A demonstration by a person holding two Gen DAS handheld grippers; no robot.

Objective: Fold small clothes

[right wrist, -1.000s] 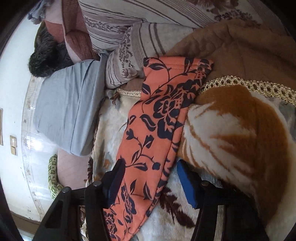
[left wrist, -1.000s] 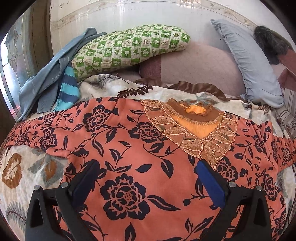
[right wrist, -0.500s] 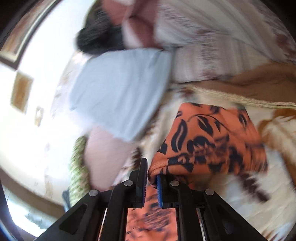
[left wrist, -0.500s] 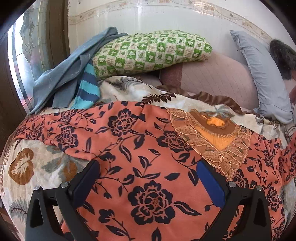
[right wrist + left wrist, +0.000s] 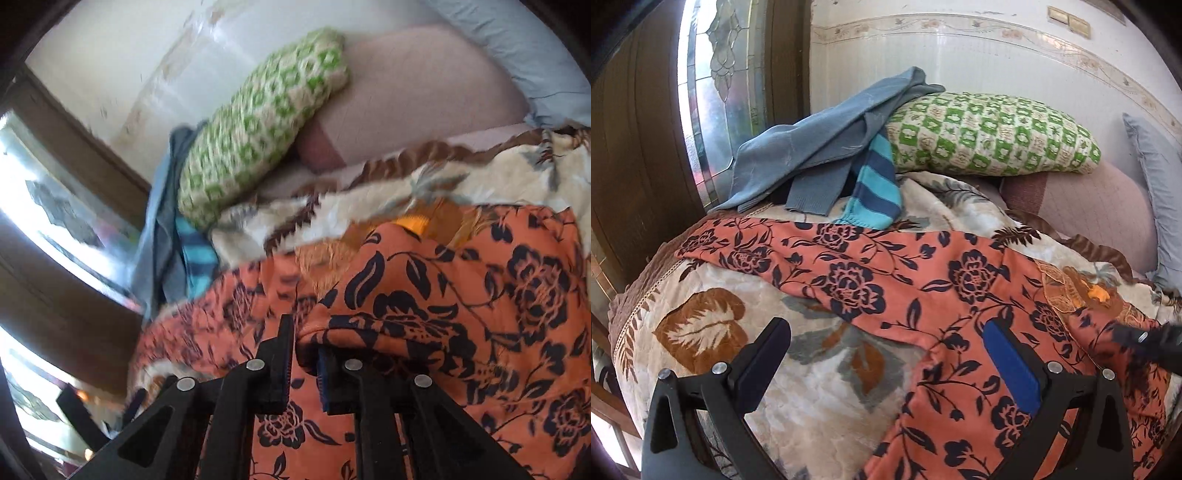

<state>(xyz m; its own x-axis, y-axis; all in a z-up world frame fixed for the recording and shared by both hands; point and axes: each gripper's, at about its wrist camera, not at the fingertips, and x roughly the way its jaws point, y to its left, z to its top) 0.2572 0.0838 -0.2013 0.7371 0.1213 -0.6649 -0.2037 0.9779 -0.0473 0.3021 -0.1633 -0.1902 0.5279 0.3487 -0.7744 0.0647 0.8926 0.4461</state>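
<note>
An orange garment with dark blue flowers (image 5: 849, 280) lies spread across a leaf-patterned blanket (image 5: 701, 332) on a bed. Its embroidered neckline (image 5: 1067, 284) shows at the right. My left gripper (image 5: 886, 332) is open, hovering above the blanket and the garment's near side with nothing between its fingers. My right gripper (image 5: 306, 332) pinches a fold of the garment's sleeve (image 5: 424, 314), carried over the garment's body (image 5: 280, 424). Its jaws are starting to open, and the cloth still sits between the pads. The right gripper's black frame (image 5: 1145, 338) shows blurred at the right edge of the left wrist view.
A green checked pillow (image 5: 990, 136) leans on the wall with blue-grey clothes (image 5: 827, 147) and a turquoise striped piece (image 5: 875, 188) draped beside it. A pink pillow (image 5: 1100, 214) and a grey one (image 5: 1156, 184) lie at the right. A glass window (image 5: 713, 92) is on the left.
My right gripper shut on the sleeve end, rolled, and swept it across over the garment's body. My left gripper drifted left toward the garment's other sleeve, staying open.
</note>
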